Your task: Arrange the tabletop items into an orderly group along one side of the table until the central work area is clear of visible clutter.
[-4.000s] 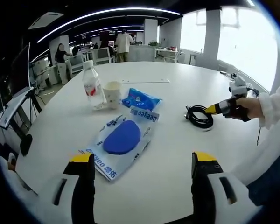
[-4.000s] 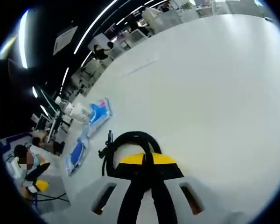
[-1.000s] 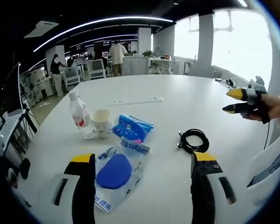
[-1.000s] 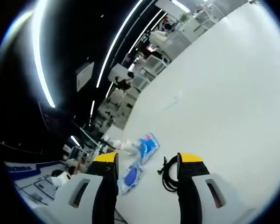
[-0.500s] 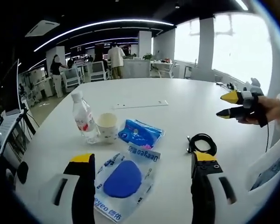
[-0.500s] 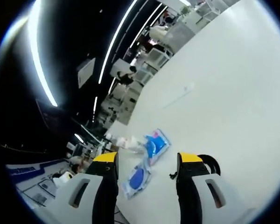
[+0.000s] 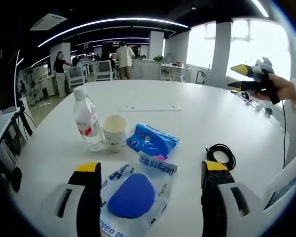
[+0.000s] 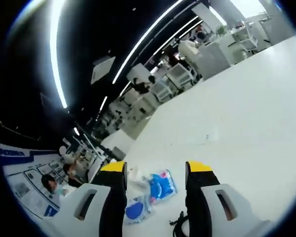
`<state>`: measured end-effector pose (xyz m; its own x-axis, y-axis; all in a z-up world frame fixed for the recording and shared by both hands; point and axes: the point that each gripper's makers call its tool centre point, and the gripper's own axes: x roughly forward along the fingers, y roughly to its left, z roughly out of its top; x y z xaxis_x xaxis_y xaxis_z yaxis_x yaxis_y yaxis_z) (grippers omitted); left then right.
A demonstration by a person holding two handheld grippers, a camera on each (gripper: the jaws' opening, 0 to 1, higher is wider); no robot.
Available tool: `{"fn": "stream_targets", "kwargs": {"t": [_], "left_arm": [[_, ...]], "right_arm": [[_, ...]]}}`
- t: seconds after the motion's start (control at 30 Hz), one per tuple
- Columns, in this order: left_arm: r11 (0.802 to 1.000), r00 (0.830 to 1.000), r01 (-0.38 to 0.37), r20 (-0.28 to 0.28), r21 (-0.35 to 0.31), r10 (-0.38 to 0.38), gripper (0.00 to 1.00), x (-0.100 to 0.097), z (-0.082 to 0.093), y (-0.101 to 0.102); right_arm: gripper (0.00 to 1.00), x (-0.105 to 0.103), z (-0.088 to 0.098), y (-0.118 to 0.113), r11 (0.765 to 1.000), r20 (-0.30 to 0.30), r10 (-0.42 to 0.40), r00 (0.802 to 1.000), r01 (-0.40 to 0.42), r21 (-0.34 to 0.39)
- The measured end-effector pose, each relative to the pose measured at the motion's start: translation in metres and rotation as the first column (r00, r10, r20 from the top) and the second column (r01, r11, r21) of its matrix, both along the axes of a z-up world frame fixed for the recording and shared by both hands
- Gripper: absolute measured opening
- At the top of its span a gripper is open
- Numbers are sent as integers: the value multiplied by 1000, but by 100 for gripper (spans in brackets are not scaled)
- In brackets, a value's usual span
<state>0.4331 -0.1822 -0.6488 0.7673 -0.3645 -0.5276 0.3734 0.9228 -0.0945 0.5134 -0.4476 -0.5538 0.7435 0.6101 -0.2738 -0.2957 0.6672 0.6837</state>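
In the left gripper view my left gripper (image 7: 147,170) is open above a clear bag (image 7: 138,195) holding a blue oval pad. Beyond it lie a blue wipes pack (image 7: 153,141), a paper cup (image 7: 114,132) and a water bottle (image 7: 86,120). A coiled black cable (image 7: 223,153) lies by the right jaw. My right gripper (image 7: 239,77) hangs high at the right, held by a hand, jaws apart. In the right gripper view the right gripper (image 8: 155,170) is open, high over the table (image 8: 237,118); the blue pack (image 8: 162,186), the pad bag (image 8: 136,209) and the cable (image 8: 180,220) lie far below.
A flat white strip (image 7: 151,108) lies further along the round white table (image 7: 197,113). Office desks, chairs and standing people (image 7: 122,59) are behind it. A tripod and a screen (image 7: 5,128) stand off the table's left edge.
The right gripper let go of the black cable, opened and rose high above the table. The left gripper's camera drew nearer to the bag and bottle.
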Motion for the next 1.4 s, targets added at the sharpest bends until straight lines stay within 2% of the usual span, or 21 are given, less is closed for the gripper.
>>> {"fn": "stream_targets", "kwargs": {"t": [0.13,0.23,0.3,0.4,0.53,0.63,0.7,0.77,0.83,0.93,1.03,1.1,1.13,1.23,1.33,1.4], "left_arm": [[1000,1000,10,13,-8,-9,85,10,0,-4],[1000,1000,4,1,-4,-4,85,15,-6,-2],[1000,1000,-3,-2,-10,3,85,16,-7,0],[1000,1000,-8,-4,-12,8,84,16,-8,2],[1000,1000,-26,-13,-14,26,84,13,-9,9],[999,999,-43,-21,-18,42,83,9,-11,15],[999,998,-49,-26,-19,49,83,7,-12,18],[999,998,-51,-32,-18,51,83,4,-13,20],[998,998,-53,-35,-17,53,83,2,-13,22],[998,998,-53,-36,-20,52,83,0,-12,23],[998,998,-54,-45,-26,53,82,-1,-14,23],[998,998,-54,-46,-31,53,82,-1,-15,22],[998,997,-55,-46,-33,53,82,-1,-16,22],[997,997,-60,-52,-42,58,82,-3,-19,21],[997,997,-60,-56,-46,58,82,-5,-22,20],[997,997,-59,-59,-43,57,82,-7,-23,20]], "right_arm": [[43,-8,-35,20,999,-81,28,996,-29,-16],[41,-9,-57,34,999,-98,23,995,-27,-40],[42,-12,-73,45,1000,-166,19,986,-20,-7],[42,-10,-87,57,1000,-201,5,979,-1,24],[42,-13,-108,77,999,-246,39,968,-41,-2],[43,-14,-123,97,998,-285,59,957,-56,21],[44,-16,-134,112,997,-327,75,942,-65,43],[44,-18,-146,129,996,-341,92,936,-83,40],[43,-26,-162,143,991,-378,126,917,-129,17],[43,-24,-172,158,994,-400,111,910,-110,26],[41,-21,-185,165,998,-464,69,883,-57,38],[37,-19,-195,167,999,-492,40,870,-31,25],[33,-12,-194,169,999,-482,23,876,-1,46],[24,-11,-203,171,998,-503,14,864,17,57],[15,-11,-210,167,999,-520,-10,854,34,37],[7,-13,-208,170,996,-533,5,846,45,80]]}}
